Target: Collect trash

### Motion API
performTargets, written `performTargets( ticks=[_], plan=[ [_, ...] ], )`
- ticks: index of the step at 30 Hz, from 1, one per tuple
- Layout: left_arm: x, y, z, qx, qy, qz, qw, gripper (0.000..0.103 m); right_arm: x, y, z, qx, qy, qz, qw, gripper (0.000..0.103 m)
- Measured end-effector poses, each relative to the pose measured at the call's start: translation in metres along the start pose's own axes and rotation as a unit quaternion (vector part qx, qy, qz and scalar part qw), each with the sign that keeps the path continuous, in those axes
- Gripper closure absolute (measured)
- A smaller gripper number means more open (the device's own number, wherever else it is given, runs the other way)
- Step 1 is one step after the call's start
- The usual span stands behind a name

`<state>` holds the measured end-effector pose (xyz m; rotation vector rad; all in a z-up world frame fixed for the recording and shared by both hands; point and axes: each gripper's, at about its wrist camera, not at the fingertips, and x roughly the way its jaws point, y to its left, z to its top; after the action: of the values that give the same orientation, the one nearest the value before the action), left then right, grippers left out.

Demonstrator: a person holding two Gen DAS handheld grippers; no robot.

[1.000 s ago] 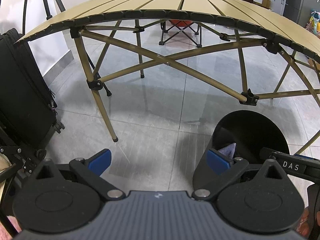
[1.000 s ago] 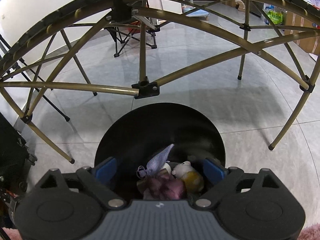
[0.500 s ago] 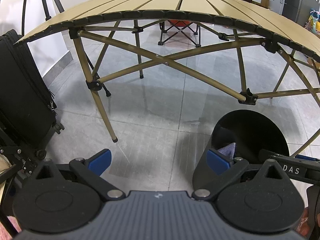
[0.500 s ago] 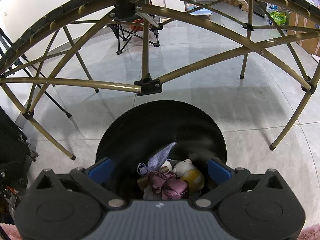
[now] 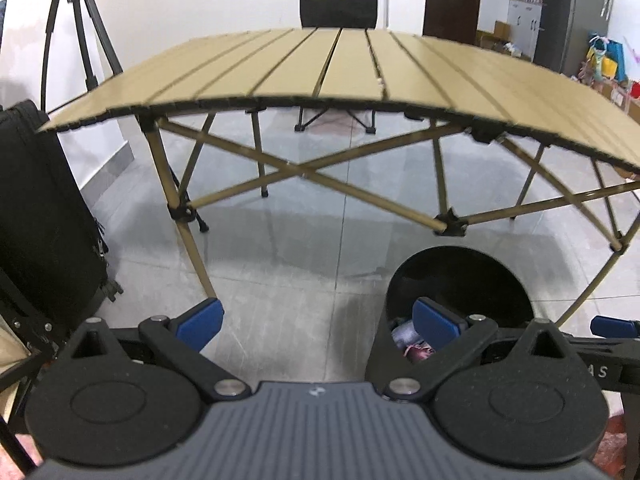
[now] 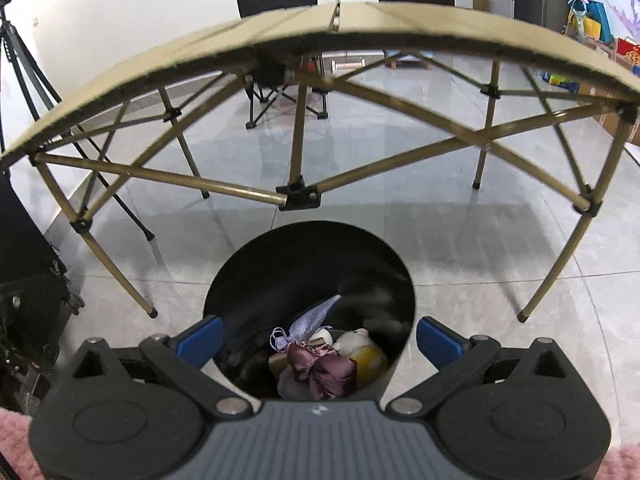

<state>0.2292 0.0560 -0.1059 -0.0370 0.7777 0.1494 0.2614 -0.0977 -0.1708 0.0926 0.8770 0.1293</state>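
Both tongs stand wide with nothing between them. The right tongs [image 6: 319,336] (jaws just finished spreading) hang over the black bin [image 6: 256,276], trash [image 6: 320,364] heaped inside. The left tongs [image 5: 318,318] hover left of it, above floor [image 5: 304,280], before the table [image 5: 340,68].
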Motion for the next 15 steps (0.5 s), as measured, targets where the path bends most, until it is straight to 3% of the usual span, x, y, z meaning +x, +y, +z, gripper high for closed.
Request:
performTargets(
  ticks=[15],
  plan=[
    [-0.109, -0.029, -0.024, 0.045, -0.026, -0.053, 0.9973, 0.0, -0.132, -0.014, -0.021, -0.015, -0.042, 0.024, 0.999, 0.0]
  ],
)
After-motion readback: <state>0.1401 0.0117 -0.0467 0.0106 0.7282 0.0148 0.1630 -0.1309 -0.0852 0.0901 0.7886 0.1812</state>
